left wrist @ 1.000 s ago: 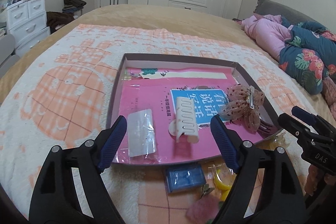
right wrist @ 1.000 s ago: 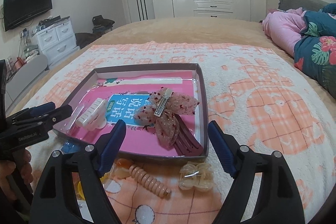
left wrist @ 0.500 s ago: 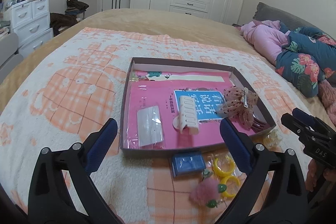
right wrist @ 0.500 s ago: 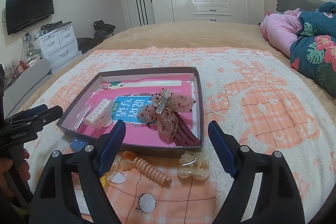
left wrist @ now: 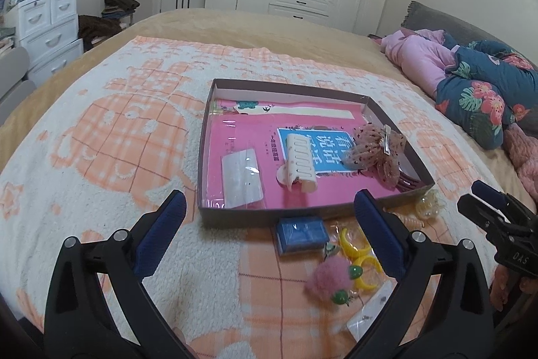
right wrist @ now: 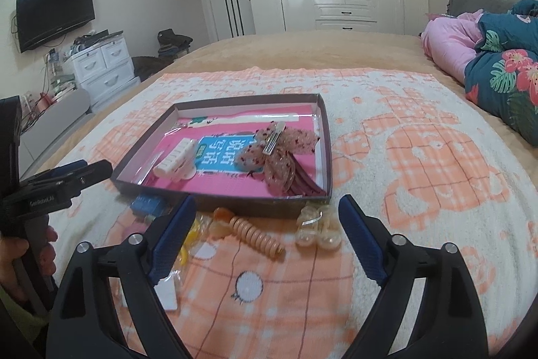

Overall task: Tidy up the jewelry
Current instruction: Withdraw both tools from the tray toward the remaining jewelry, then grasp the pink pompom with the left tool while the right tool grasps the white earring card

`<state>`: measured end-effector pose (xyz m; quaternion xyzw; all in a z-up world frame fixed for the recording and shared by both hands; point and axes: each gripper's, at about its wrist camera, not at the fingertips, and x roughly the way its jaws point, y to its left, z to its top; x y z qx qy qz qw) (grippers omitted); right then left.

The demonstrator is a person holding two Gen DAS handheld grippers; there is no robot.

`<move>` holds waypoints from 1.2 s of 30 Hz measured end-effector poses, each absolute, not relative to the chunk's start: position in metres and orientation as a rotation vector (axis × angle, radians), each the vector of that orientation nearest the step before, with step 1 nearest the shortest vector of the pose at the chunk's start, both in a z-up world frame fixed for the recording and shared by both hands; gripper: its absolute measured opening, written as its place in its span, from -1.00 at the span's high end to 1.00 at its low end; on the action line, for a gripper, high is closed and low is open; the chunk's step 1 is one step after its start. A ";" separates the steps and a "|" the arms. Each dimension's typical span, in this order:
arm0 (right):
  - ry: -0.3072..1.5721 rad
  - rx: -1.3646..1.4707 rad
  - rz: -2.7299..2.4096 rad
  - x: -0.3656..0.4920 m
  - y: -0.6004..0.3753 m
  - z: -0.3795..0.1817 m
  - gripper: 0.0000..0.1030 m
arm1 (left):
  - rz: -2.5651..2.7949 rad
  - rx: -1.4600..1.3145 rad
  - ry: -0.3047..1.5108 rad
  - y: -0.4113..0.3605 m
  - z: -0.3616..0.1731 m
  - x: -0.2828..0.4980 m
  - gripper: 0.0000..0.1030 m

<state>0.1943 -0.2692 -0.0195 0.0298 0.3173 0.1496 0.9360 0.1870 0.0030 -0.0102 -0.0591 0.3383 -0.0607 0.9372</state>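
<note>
both tongs hang wide apart over the bed, holding nothing. the left tongs (left wrist: 269,217) hover above the near edge of the blanket (left wrist: 101,140), just short of the tray's near wall. the right tongs (right wrist: 267,224) sit over the loose pieces lying in front of the tray (right wrist: 324,150).

between the right tongs' tips lie a peach spiral hair tie (right wrist: 257,236) and a clear claw clip (right wrist: 317,226), both on the blanket just outside the tray's near wall. further left on the blanket are a small blue box (left wrist: 301,232), yellow rings (left wrist: 356,253) and a pink pompom (left wrist: 328,276), close together.

inside the tray, on its pink lining, a cream claw clip (left wrist: 301,162) rests near the middle, a dotted mesh bow clip (right wrist: 275,153) lies toward the right side, and a clear packet (left wrist: 242,179) is by the near left corner.
</note>
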 end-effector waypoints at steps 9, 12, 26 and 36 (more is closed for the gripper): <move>0.678 0.051 0.348 0.176 -0.262 -0.028 -0.69 | -0.144 -0.114 0.714 0.003 -0.016 0.177 -0.77; 0.684 0.050 0.367 0.167 -0.258 -0.031 -0.71 | -0.151 -0.113 0.722 0.002 -0.018 0.174 -0.77; 0.738 -0.001 0.451 0.141 -0.228 -0.051 -0.80 | -0.229 -0.137 0.801 -0.006 -0.031 0.171 -0.48; 0.754 -0.031 0.489 0.135 -0.214 -0.058 -0.82 | -0.316 -0.168 0.907 -0.019 -0.052 0.177 -0.33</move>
